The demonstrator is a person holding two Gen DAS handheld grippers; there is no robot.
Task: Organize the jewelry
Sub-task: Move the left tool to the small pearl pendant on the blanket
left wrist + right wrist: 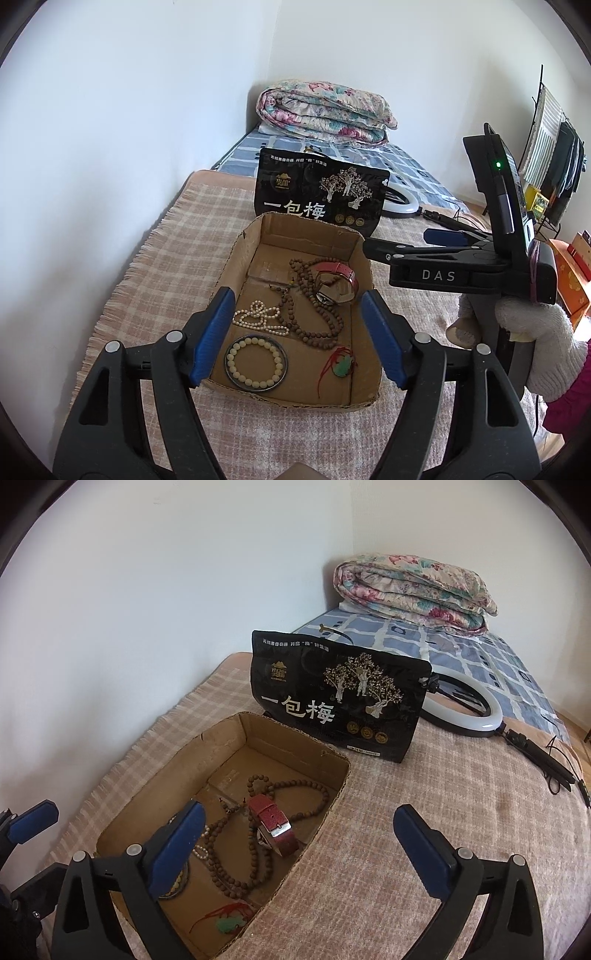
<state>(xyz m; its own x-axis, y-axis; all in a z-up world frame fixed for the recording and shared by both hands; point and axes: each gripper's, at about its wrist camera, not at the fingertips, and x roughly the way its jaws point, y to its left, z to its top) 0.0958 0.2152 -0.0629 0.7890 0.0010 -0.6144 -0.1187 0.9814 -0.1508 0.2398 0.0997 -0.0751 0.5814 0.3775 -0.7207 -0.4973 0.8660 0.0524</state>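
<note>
Left gripper [297, 332], jaws spread and empty, is held over a cardboard box [364, 397] in which pearl strand [258, 316], wooden beads [314, 314], red-strapped watch [338, 282] and green pendant [342, 365] are seen. Behind, a black bag [321, 195] is marked "一包梅". Right gripper [299, 849], lettered "DAS", is spread across the box's right wall.

A shallow brown cardboard tray [236, 254] sat on the checked pink-beige blanket [424, 849]. In it, a long brown wooden bead necklace [317, 325] lay beside a red-strapped wristwatch [275, 829]. Behind the tray stood a black printed snack bag [332, 698].
</note>
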